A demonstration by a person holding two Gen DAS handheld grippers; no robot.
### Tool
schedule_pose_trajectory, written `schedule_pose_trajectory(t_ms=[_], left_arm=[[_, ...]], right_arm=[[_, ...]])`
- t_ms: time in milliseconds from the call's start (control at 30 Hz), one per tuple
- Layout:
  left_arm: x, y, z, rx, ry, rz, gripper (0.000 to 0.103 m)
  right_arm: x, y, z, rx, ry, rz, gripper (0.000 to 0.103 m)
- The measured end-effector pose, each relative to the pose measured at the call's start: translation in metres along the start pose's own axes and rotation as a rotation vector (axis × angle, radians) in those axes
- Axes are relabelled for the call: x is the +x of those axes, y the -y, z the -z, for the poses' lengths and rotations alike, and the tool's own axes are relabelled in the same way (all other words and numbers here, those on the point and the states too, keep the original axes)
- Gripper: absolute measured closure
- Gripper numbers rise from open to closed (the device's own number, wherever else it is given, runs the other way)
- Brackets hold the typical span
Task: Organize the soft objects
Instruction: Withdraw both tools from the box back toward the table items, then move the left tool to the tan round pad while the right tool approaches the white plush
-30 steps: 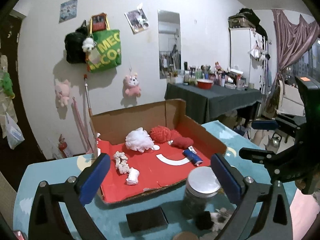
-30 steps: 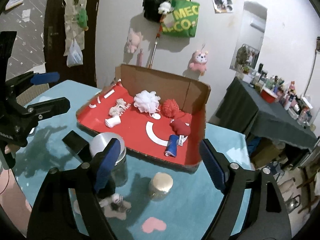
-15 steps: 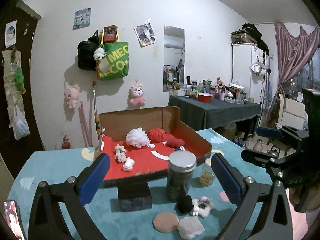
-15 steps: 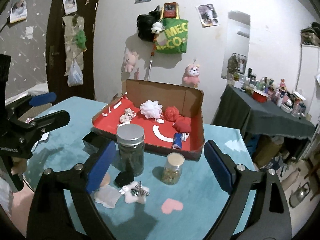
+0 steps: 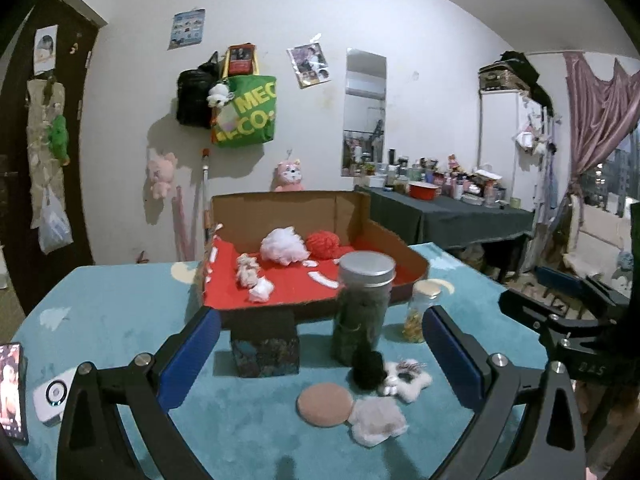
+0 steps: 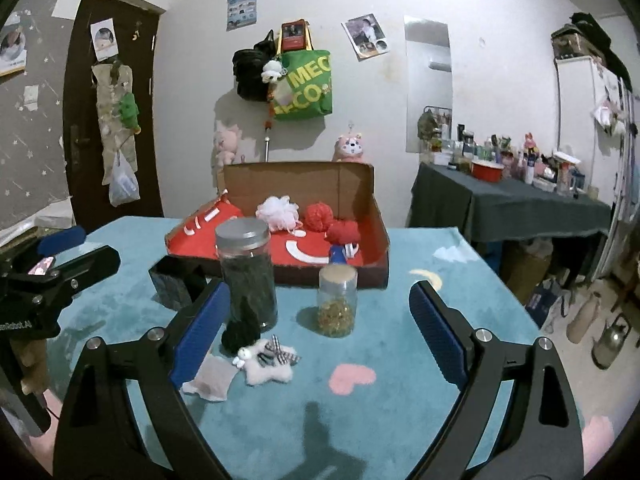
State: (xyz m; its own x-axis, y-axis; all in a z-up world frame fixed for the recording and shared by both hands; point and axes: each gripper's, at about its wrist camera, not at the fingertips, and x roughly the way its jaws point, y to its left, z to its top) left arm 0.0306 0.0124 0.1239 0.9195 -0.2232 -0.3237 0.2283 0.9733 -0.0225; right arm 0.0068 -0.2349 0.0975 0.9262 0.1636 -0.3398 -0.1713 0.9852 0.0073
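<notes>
On the teal table lie loose soft items: a black pompom (image 5: 368,368) (image 6: 240,334), a white star plush (image 5: 404,378) (image 6: 266,360), a round pink pad (image 5: 325,404) and a white pad (image 5: 378,420) (image 6: 208,378). Behind them is a cardboard box with a red floor (image 5: 304,286) (image 6: 376,240). It holds a white loofah (image 5: 284,246) (image 6: 278,212), a red loofah (image 5: 323,243) (image 6: 319,216) and small white pieces. My left gripper (image 5: 320,360) hangs open above the loose items. My right gripper (image 6: 318,336) is open too, just right of the plush. Neither holds anything.
A tall lidded jar (image 5: 366,312) (image 6: 248,276), a small jar (image 5: 418,312) (image 6: 337,300) and a dark box (image 5: 265,346) stand between the loose items and the carton. A phone (image 5: 10,392) and a white device (image 5: 52,396) lie at the table's left edge.
Both grippers have drawn back from the carton and dropped nearer the table. The jars now stand in front of the carton, and the loose soft items have come into view. Both stay open.
</notes>
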Motion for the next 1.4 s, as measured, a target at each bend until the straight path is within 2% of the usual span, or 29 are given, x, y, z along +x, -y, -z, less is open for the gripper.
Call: schedule_pose_trajectory(t_ms=[133,400,600,800,1167,1400], left_arm=[[0.007,0.004,0.015,0.019,-0.011,-0.041,0.0],[0.033,0.01,0.052,0.025,-0.112,-0.053,0.0],[0.046,0.01,0.067,0.008,-0.175,-0.054,0.0],[0.049,0.004,0.068,-0.012,-0.199,-0.053,0.0],[0.064,-0.003,0.07,-0.042,-0.313,-0.014,0.0],[0.079,-0.007,0.069,-0.037,-0.408,0.018,0.0]], right_arm=[[0.013,0.001,0.019,-0.001,-0.032,0.036,0.011],[0.043,0.009,0.052,0.051,-0.15,0.044,0.011],[0.049,0.013,0.068,0.068,-0.186,0.063,0.011],[0.053,0.013,0.071,0.068,-0.207,0.062,0.011],[0.063,0.01,0.069,0.038,-0.264,0.028,0.011],[0.081,0.007,0.066,0.023,-0.371,-0.049,0.011]])
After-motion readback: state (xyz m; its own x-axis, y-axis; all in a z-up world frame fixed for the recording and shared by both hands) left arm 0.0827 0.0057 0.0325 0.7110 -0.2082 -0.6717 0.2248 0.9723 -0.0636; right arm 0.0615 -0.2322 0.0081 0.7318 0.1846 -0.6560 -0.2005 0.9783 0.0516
